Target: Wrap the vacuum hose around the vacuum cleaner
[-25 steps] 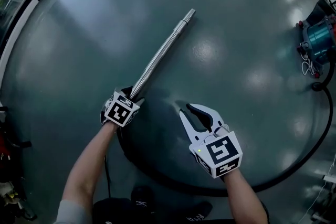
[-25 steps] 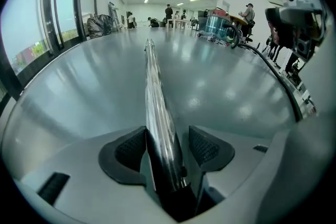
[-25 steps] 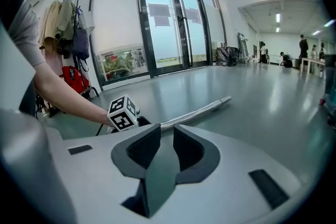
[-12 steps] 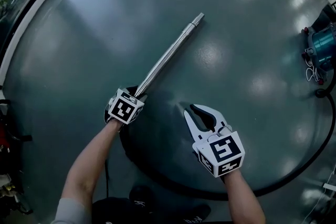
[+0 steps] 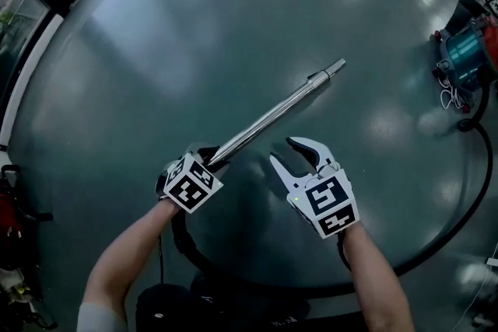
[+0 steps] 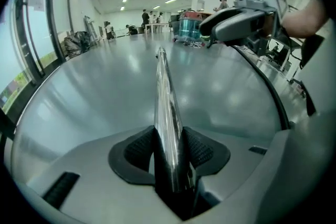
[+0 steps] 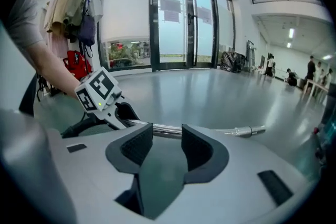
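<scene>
A long shiny metal vacuum wand (image 5: pixel 272 117) points away to the upper right. My left gripper (image 5: pixel 212 160) is shut on its near end, and in the left gripper view the ribbed pads press both sides of the wand (image 6: pixel 164 97). The black hose (image 5: pixel 461 220) curves from that end round the floor to the teal and red vacuum cleaner (image 5: pixel 467 50) at the far right. My right gripper (image 5: pixel 299 154) hovers just right of the wand, its jaws opening with nothing between them. The wand (image 7: pixel 239 131) crosses beyond the right gripper (image 7: pixel 167 147).
The floor is glossy grey-green. A white cable (image 5: pixel 451 99) lies by the vacuum cleaner. Glass doors (image 7: pixel 173 18) and hung coats (image 7: pixel 68 8) line one wall. People and tables (image 6: pixel 147 18) stand far off. Red gear (image 5: pixel 8 206) sits at the left edge.
The wand has swung to the right, so its tip now points further right and nearer. My right gripper has moved closer to the wand and its jaws stand wider.
</scene>
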A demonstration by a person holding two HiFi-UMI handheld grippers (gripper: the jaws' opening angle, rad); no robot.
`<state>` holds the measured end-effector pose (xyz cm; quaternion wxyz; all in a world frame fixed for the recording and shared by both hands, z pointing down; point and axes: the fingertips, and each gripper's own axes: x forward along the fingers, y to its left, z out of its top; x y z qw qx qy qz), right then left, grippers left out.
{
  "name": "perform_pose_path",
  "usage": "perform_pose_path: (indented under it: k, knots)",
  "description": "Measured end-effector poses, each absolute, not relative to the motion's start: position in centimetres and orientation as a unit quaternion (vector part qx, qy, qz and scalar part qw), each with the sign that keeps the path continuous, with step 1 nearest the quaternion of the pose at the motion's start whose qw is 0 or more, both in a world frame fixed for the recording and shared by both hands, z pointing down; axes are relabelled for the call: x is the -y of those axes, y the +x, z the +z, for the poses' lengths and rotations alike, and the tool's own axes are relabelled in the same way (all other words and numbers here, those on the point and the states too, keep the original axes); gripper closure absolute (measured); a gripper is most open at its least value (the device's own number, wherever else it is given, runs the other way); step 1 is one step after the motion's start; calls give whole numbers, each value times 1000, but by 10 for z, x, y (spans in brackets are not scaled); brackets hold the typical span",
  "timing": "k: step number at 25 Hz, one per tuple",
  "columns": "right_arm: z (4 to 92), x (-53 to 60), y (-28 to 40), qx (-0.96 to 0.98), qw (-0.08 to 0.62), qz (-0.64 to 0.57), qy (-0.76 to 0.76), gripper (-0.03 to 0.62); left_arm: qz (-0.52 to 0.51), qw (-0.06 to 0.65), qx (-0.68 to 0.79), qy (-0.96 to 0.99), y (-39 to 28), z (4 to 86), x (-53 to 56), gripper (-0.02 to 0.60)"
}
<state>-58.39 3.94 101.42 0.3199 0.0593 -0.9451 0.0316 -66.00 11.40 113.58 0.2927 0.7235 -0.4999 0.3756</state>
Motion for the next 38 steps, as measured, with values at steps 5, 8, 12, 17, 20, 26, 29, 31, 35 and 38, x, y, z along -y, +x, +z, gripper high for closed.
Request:
perform_pose_path:
  k: [5,8,12,17,20,26,29,31,35,38]
  knots:
    - [987,-6,-553,939,334,-59,58,331,380,246,468,759,-621,1080,-90,407]
    - [962,7,-535,927,349,-121,59,306,389,221,452,771,-608,1040,-80,407]
    - [911,26,-496,917,362,-140,88,306,404,190,431,784,-588,983,-74,407]
    - [812,41,-435,904,375,-149,142,306,417,155,391,805,-547,892,-67,407]
    - [753,26,-396,892,399,-160,144,306,429,145,351,820,-510,835,-75,407]
    - [654,-13,-328,865,450,-185,127,306,440,103,284,846,-441,716,-89,407]
    - [614,-24,-288,847,478,-196,128,306,450,74,247,855,-402,663,-90,407]
    - [590,-31,-259,836,495,-198,132,306,455,54,222,860,-375,629,-92,407]
    - [553,-51,-203,822,525,-182,127,306,454,24,170,874,-315,568,-101,407]
    - [526,-72,-166,812,546,-168,119,306,448,-2,133,884,-275,526,-110,407]
